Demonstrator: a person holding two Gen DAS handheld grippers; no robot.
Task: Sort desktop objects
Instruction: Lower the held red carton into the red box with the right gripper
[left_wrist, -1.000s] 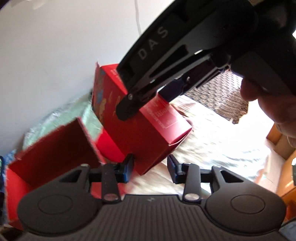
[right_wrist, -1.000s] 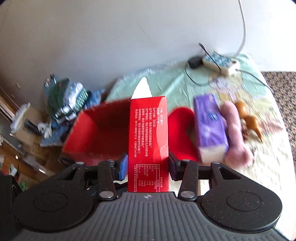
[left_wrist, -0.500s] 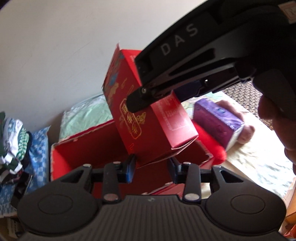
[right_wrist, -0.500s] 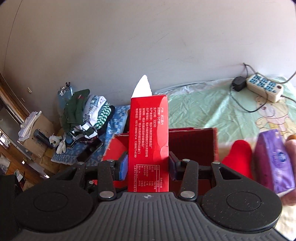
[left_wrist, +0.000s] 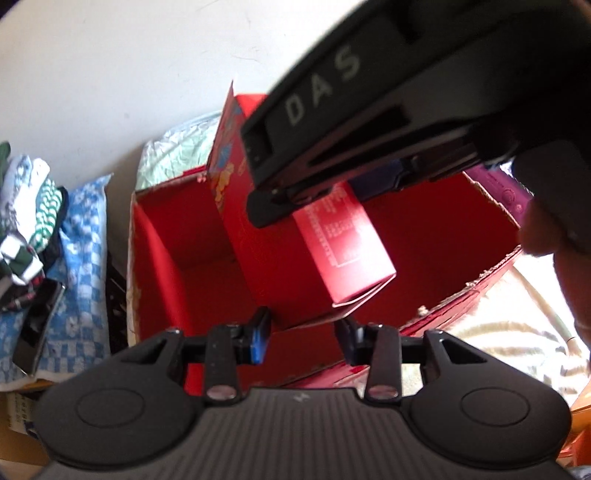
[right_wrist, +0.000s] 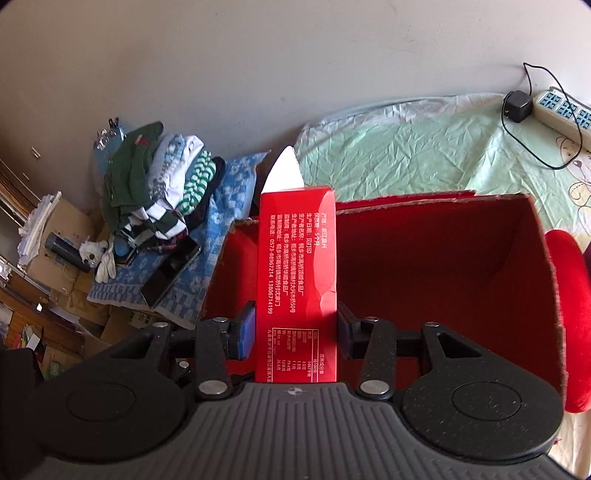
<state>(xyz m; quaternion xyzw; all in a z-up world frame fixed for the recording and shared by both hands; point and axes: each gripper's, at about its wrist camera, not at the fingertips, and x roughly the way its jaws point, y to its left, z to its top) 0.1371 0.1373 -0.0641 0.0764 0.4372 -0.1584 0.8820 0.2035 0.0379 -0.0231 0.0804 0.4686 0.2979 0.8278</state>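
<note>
My right gripper (right_wrist: 295, 328) is shut on a narrow red carton (right_wrist: 297, 266) with white print and holds it over the open red storage box (right_wrist: 443, 258). In the left wrist view the same carton (left_wrist: 295, 251) hangs tilted above the inside of the red box (left_wrist: 177, 236), gripped by the right gripper's black body (left_wrist: 369, 122). My left gripper (left_wrist: 301, 332) is open and empty, just below the carton's lower corner, over the box's near wall.
A pile of folded clothes (right_wrist: 159, 192) and a dark phone (right_wrist: 171, 271) lie on a blue checked cloth left of the box. A red cushion (right_wrist: 569, 295) sits right of it. A power strip (right_wrist: 561, 110) and charger lie on the green sheet. A purple pack (left_wrist: 502, 192) shows behind the box.
The right gripper has carried the red carton leftward and down to over the open red box. The left gripper has followed and now looks into the box.
</note>
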